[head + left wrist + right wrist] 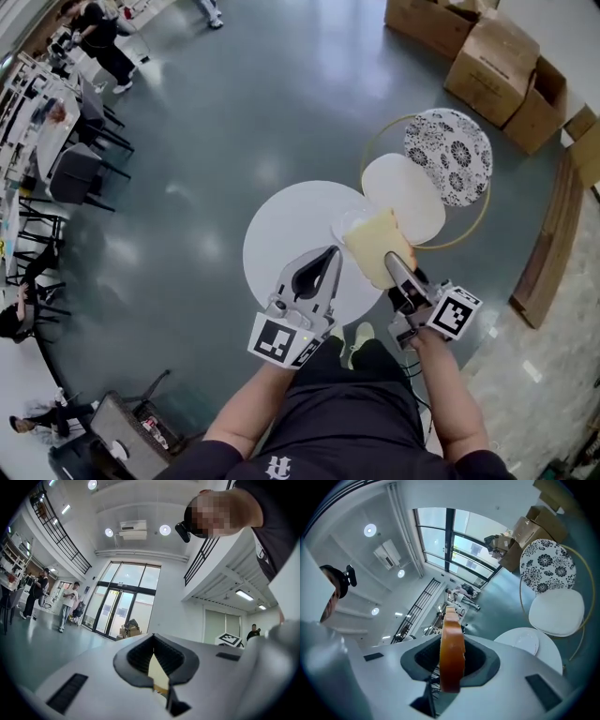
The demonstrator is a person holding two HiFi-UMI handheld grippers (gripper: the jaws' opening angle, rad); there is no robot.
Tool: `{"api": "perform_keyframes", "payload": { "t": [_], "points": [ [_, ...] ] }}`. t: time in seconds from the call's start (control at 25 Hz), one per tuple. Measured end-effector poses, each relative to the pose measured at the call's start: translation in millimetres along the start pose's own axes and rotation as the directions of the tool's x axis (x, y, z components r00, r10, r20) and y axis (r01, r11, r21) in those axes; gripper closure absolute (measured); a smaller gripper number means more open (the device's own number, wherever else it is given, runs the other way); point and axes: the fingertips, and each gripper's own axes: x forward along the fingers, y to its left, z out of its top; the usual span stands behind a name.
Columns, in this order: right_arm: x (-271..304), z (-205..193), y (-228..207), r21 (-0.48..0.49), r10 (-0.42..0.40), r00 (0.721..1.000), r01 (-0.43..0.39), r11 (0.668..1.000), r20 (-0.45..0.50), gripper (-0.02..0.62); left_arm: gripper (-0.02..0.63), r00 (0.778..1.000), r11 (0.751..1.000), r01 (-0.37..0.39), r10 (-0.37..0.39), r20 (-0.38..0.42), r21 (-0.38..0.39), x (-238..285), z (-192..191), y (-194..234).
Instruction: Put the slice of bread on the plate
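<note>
- Grey-green polished floor surrounds a round white worktop (281,234), with a black-and-white patterned round top (448,155) beyond it.
- Right gripper (392,261) is clamped on a pale yellow slice of bread with a brown crust (380,246), held in the air over the worktop's right edge.
- Small round pale plate (526,642) lies on the worktop, just beside the bread.
- Left gripper (328,258) hovers over the worktop, jaw tips together, holding nothing.
</note>
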Motion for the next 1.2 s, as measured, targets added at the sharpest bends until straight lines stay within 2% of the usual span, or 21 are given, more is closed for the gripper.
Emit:
{"api": "perform_keyframes", "payload": {
  "t": [0.28,0.68,0.88,1.2],
  "points": [
    [37.1,-32.2,-80.5,0.05,-0.06,0.998,0.061,0.997,-0.022,0.495,0.6,0.999,1.0,-0.009,0.008,-0.036,-0.021,8.5,-52.1,40.2],
    [63.0,-71.3,-183.5,0.095,-0.196,0.976,0.204,0.974,-0.09,0.495,0.6,0.996,0.998,-0.021,0.015,-0.091,-0.063,16.7,-115.5,64.1],
    [74.9,-79.5,-224.2,0.107,-0.251,0.96,0.264,0.959,-0.121,0.495,0.601,0.995,0.997,-0.031,0.024,-0.097,-0.066,21.0,-130.5,73.4],
    [95.0,-92.9,-255.8,0.091,-0.298,0.938,0.317,0.944,-0.177,0.495,0.6,0.994,0.997,-0.037,0.029,-0.11,-0.069,23.4,-140.4,85.2]
  ]
}}
